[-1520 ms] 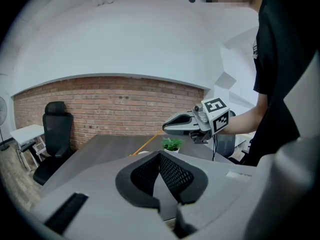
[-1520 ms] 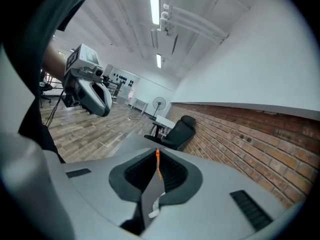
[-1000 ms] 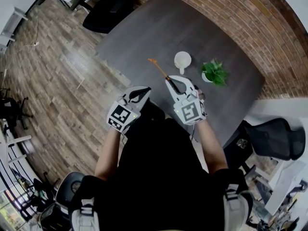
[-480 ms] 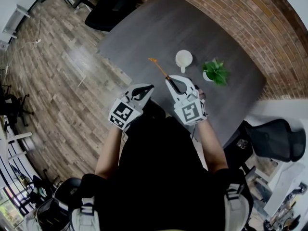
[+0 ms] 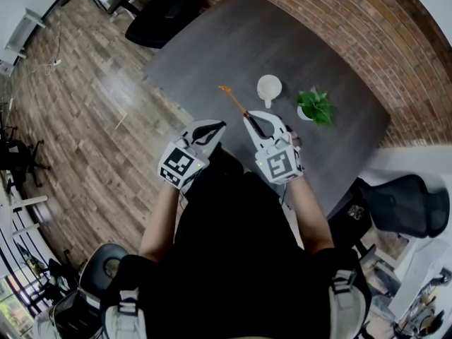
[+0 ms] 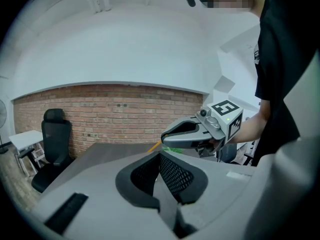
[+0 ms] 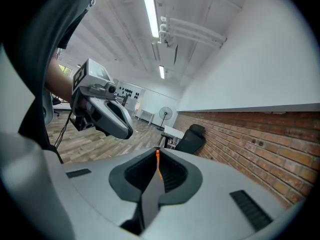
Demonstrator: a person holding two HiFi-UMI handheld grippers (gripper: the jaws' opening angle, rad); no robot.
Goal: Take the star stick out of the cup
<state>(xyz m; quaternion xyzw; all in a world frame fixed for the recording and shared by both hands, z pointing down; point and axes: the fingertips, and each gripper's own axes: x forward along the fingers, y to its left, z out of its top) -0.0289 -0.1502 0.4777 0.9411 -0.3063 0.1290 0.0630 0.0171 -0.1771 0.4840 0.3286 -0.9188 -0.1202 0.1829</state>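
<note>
The star stick (image 5: 232,99) is a thin orange rod with a small star at its far tip. It hangs over the dark table (image 5: 233,41), clear of the white cup (image 5: 268,88), which stands upright to its right. My right gripper (image 5: 247,117) is shut on the stick's near end. In the right gripper view the orange stick (image 7: 158,168) runs up between the closed pads. My left gripper (image 5: 219,124) hovers just left of the right one, at the table's near edge. It is shut with nothing in it, as the left gripper view (image 6: 160,155) also shows.
A small potted green plant (image 5: 315,106) stands right of the cup. Black office chairs sit beyond the table's far corner (image 5: 152,23) and at the right (image 5: 406,203). Wood floor lies to the left, and a brick wall (image 5: 367,27) runs behind the table.
My left gripper has edged slightly forward and toward the right gripper. The right gripper and the stick have stayed where they were.
</note>
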